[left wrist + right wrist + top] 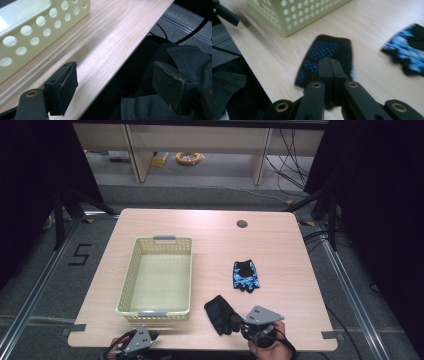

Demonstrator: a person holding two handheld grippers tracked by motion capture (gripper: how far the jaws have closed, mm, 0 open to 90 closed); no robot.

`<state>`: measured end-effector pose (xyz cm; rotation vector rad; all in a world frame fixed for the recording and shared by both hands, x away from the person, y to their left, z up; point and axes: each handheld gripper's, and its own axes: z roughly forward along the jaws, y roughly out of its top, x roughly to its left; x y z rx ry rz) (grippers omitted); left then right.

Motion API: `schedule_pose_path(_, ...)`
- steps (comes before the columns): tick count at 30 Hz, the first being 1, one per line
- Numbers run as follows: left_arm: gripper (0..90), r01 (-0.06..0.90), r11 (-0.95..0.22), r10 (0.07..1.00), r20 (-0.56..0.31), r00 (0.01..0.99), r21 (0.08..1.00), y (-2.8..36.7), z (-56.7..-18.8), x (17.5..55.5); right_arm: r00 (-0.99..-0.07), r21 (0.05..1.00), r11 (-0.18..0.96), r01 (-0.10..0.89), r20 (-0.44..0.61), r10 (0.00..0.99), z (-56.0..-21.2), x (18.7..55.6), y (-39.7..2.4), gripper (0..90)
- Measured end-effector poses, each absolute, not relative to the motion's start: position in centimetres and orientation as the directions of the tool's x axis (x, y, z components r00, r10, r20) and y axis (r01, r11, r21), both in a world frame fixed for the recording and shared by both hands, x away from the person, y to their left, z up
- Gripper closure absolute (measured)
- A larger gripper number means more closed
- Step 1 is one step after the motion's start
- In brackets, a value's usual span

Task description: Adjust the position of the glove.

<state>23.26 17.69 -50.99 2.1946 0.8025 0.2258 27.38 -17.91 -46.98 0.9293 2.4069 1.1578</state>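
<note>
A black glove (pixel 219 312) with a blue dotted palm (pixel 324 50) lies near the table's front edge. My right gripper (pixel 234 322) is at its near end, and its jaws (pixel 333 63) are shut together on the fabric there. A blue patterned glove (pixel 246 275) lies flat farther back, to the right in the right gripper view (pixel 407 50). My left gripper (pixel 145 337) hangs at the front edge, just in front of the basket, open (pixel 115 85) with nothing between its pads (pixel 67 82).
A cream perforated basket (pixel 155 240) stands empty on the left half of the wooden table (pixel 280 245). Its wall (pixel 37 25) is close to my left gripper. A round cable hole (pixel 242 224) sits at the back right.
</note>
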Motion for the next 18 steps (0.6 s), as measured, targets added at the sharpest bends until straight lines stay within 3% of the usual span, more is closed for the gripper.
schedule_pose_path(9,20.3,0.485,-0.486,0.611,-0.114,0.783,0.727,17.6,-51.0,23.2,-0.819,0.719,0.568,0.399,0.001,0.574,-48.8,29.4,-13.1,90.0)
schedule_pose_path(18,20.3,0.457,-0.509,0.596,-0.083,0.798,0.73,17.8,-50.9,23.2,-0.841,0.675,0.62,0.399,0.0,0.541,-50.1,29.4,-11.9,90.0)
